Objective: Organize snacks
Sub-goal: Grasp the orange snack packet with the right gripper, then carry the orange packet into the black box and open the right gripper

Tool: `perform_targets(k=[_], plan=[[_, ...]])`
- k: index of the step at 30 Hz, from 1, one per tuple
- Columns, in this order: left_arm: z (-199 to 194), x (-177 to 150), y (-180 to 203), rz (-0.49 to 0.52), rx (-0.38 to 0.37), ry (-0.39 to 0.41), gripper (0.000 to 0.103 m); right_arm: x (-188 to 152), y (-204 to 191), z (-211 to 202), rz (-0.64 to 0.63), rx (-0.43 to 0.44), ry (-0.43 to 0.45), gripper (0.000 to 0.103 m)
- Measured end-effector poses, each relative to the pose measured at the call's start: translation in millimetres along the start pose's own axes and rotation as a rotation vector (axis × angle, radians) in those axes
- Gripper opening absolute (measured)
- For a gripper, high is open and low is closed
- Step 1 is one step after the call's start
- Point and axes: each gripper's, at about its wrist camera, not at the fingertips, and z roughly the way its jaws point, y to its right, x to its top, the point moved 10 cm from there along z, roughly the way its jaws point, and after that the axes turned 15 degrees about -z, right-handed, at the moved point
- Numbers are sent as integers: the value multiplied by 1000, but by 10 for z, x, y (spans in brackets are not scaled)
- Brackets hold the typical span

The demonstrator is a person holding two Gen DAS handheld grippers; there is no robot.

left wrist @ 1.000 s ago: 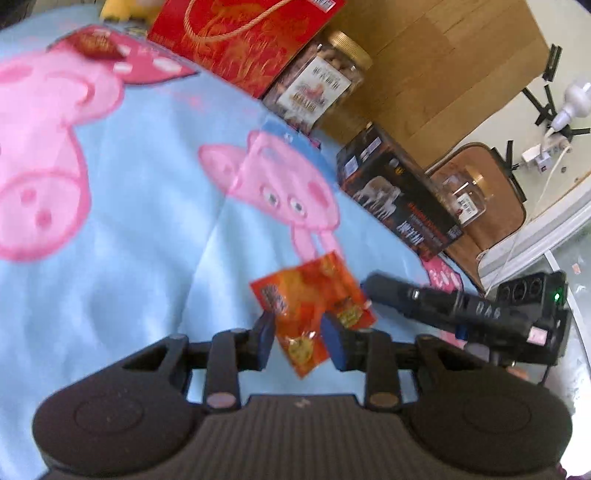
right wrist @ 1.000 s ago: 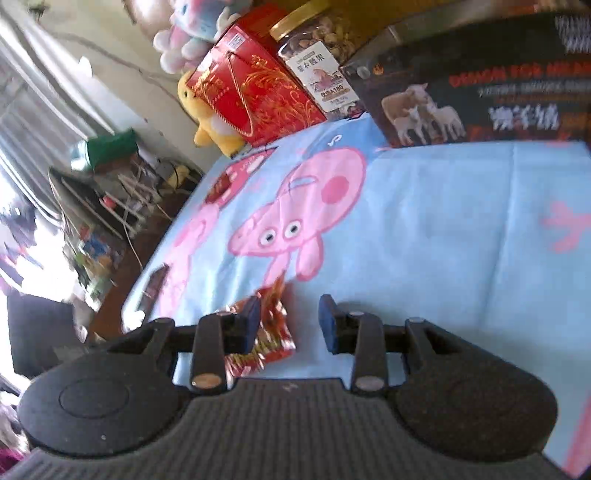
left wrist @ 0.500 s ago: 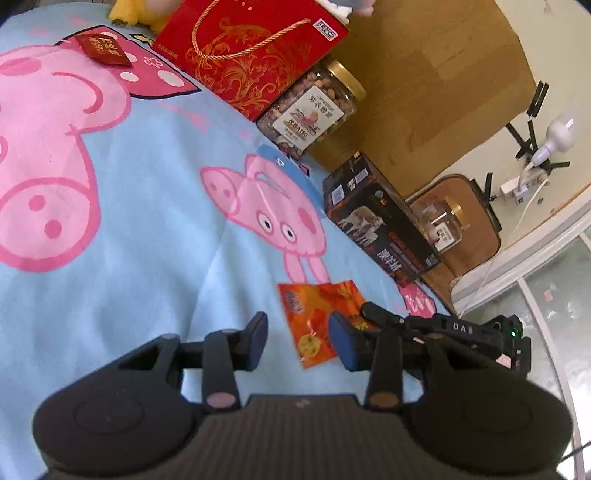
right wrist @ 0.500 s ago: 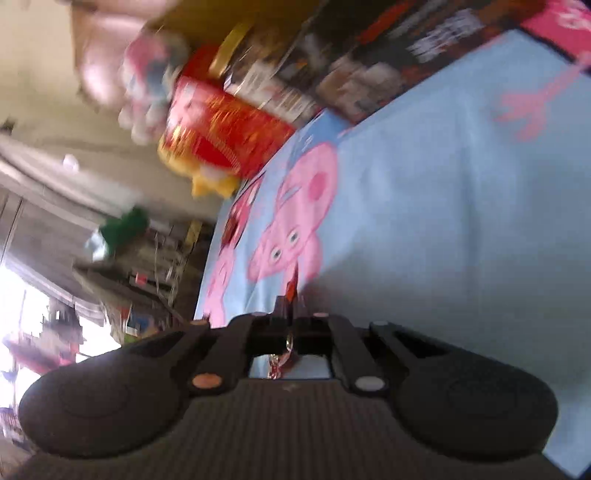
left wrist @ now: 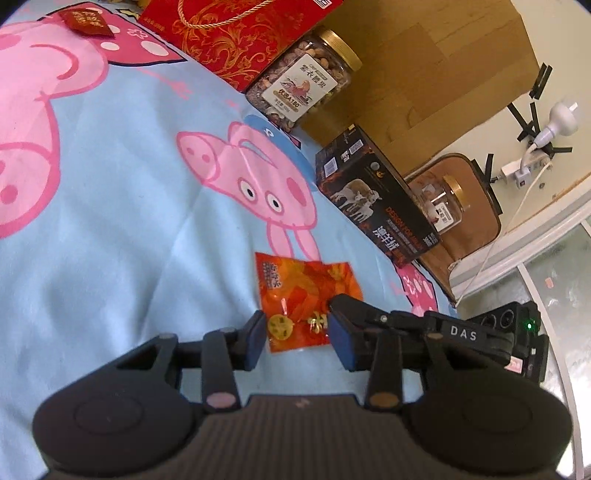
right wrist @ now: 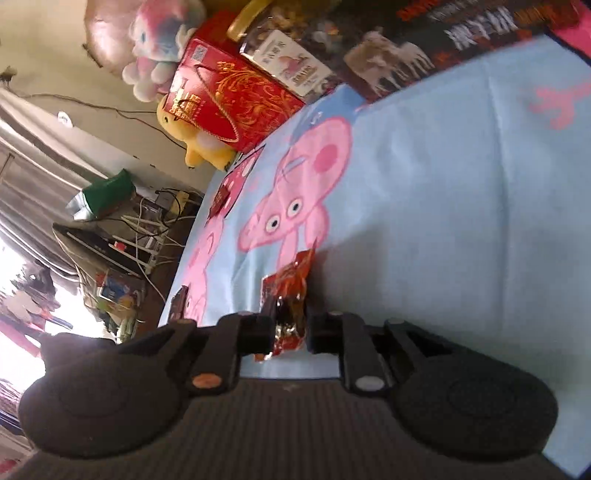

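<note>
1. Your right gripper (right wrist: 290, 328) has its jaws drawn in on the orange snack packet (left wrist: 304, 301). In the right wrist view the foil sits pinched between the two fingers, and the packet stands edge-on, rising towards 12 o'clock from the grip.

2. Your left gripper (left wrist: 295, 338) is spread wide and holds nothing. In the left wrist view the packet's near end lies in the gap between the fingers, with no pad touching it that I can see.

3. From the left gripper the packet lies dead ahead at 12 o'clock. Its long axis runs away from you, leaning a little towards 11 o'clock. The right gripper comes in from about 3 o'clock and meets the packet's right edge.

4. The packet is on or just over the blue cartoon blanket (left wrist: 110, 221); I cannot tell whether it is fully clear of the cloth.

5. The other snacks are lined up along the blanket's far edge between 12 and 2 o'clock in the left wrist view: the red gift box (left wrist: 236, 33), the nut jar (left wrist: 303, 81) and the black box (left wrist: 376, 199).

6. My judgement: the right hand is the nearer and already has the hold, so the carry towards that row falls to it. Keep the left gripper out of its path.
</note>
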Motion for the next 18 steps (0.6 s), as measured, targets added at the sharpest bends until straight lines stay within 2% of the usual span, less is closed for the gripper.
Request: perform_targets(k=[3, 8, 11, 13, 14, 15, 16, 18], plan=[[-42, 17, 32, -17, -39, -16, 38, 8, 61, -24, 70, 44, 26, 15], [-163, 122, 179, -1, -76, 24, 43, 164, 268, -294, 253, 150, 146, 15], [-96, 132, 348, 4, -105, 0, 48, 254, 257, -414, 246, 167, 184, 15], [0, 132, 458, 13, -115, -12, 48, 274, 194, -437, 245, 206, 185, 15], [61, 129, 510, 21, -118, -20, 41, 283, 167, -445, 242, 216, 187, 15], [129, 130, 567, 29, -121, -34, 26, 293, 142, -454, 230, 220, 188, 15], [193, 144, 628, 33, -121, -42, 27, 302, 129, -468, 222, 227, 188, 15], [308, 218, 802, 72, -121, -37, 15, 378, 186, -546, 204, 191, 218, 15]])
